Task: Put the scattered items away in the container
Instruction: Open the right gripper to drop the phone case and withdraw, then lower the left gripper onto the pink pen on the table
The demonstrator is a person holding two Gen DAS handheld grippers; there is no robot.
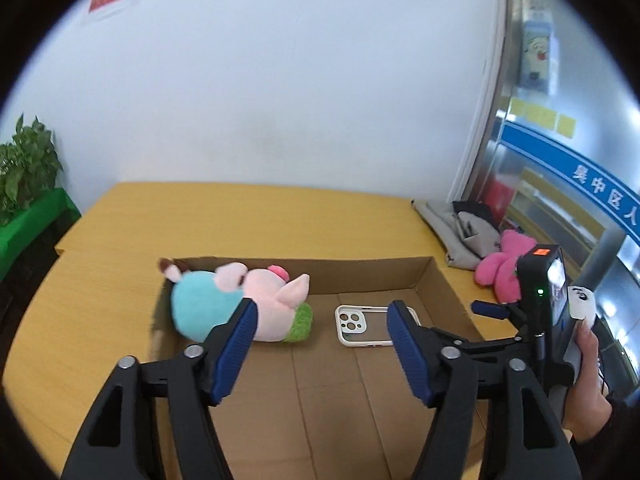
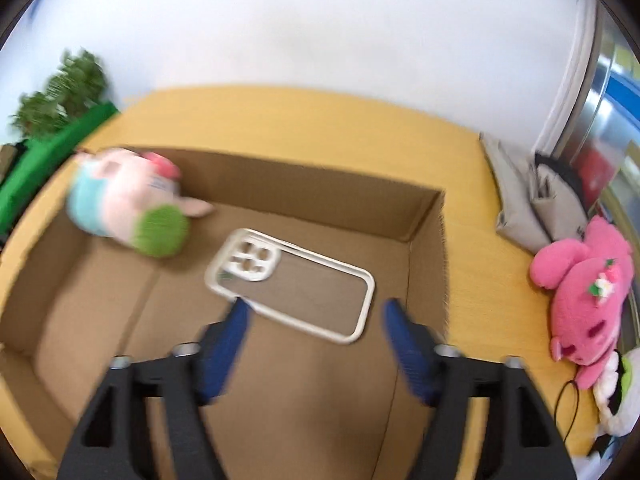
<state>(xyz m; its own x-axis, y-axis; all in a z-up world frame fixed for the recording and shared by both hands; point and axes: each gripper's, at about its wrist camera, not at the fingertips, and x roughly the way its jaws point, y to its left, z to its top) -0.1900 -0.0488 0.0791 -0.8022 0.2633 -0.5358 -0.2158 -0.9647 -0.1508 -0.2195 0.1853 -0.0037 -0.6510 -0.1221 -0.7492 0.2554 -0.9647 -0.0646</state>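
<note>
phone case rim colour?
White rim, clear back; the phone case shows sharpest in the left wrist view.

Light: bright, even, soft; no hard shadows on the white wall (image 1: 280, 100).
Glare: reflections streak the glass door (image 1: 560, 160) at right.
Left wrist view: mostly sharp; slight smear on the plush toy (image 1: 224, 300).
Right wrist view: motion-blurred throughout, worst on the plant (image 2: 64, 88) and phone case (image 2: 292, 284).
Edges: strong fisheye bending, black vignette in corners.

White characters 吴中区人 run along the blue band (image 1: 576, 168) on the glass partition.
</note>
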